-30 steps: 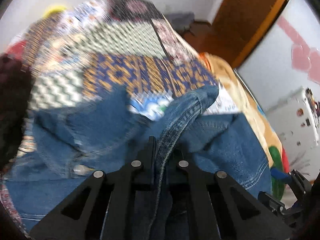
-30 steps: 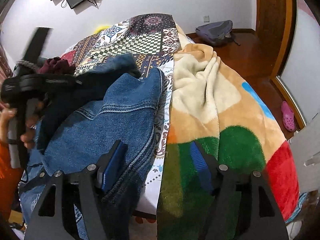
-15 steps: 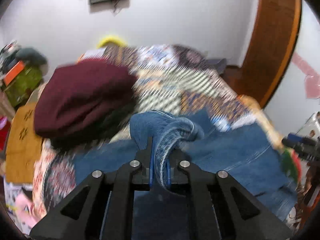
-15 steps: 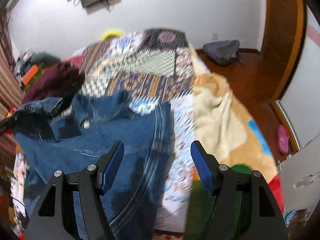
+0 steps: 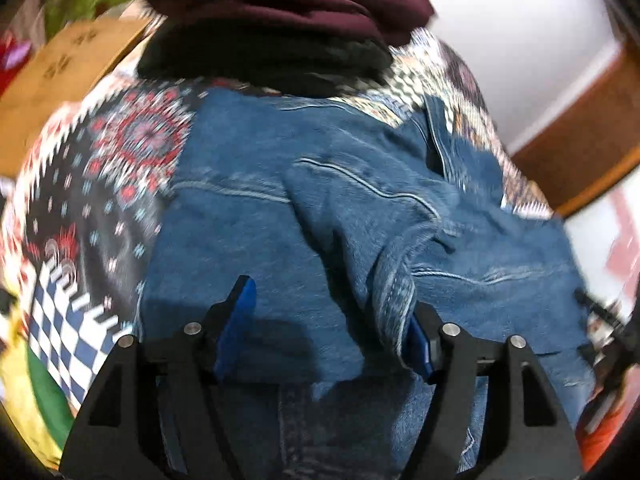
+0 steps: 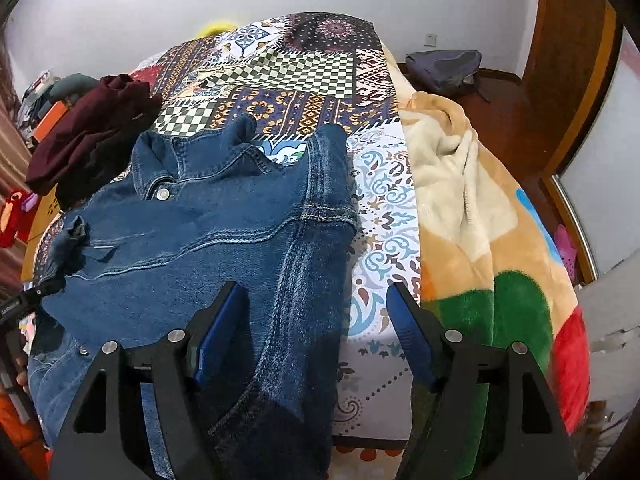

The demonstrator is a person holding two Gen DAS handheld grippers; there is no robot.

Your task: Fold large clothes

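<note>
A blue denim jacket (image 6: 208, 232) lies spread on the patterned bedspread (image 6: 296, 76), collar towards the far side, its lower part hanging over the near edge. In the left wrist view the jacket (image 5: 320, 208) fills the middle, with a raised fold between the jaws. My left gripper (image 5: 332, 324) is open just above the denim; the fold touches its right finger. My right gripper (image 6: 316, 320) is open and empty above the jacket's right side and the bed's near edge. The left gripper's tip shows at the far left of the right wrist view (image 6: 24, 300).
A maroon garment on dark clothes (image 6: 88, 136) lies at the bed's left, close behind the jacket (image 5: 280, 8). A beige, green and red fleece blanket (image 6: 480, 208) covers the bed's right side. A grey backpack (image 6: 444, 66) sits on the wooden floor. Clutter lies left of the bed.
My left gripper carried a denim fold leftwards across the jacket, then opened and let it go. The jacket now lies flatter. My right gripper stayed open and rose slightly.
</note>
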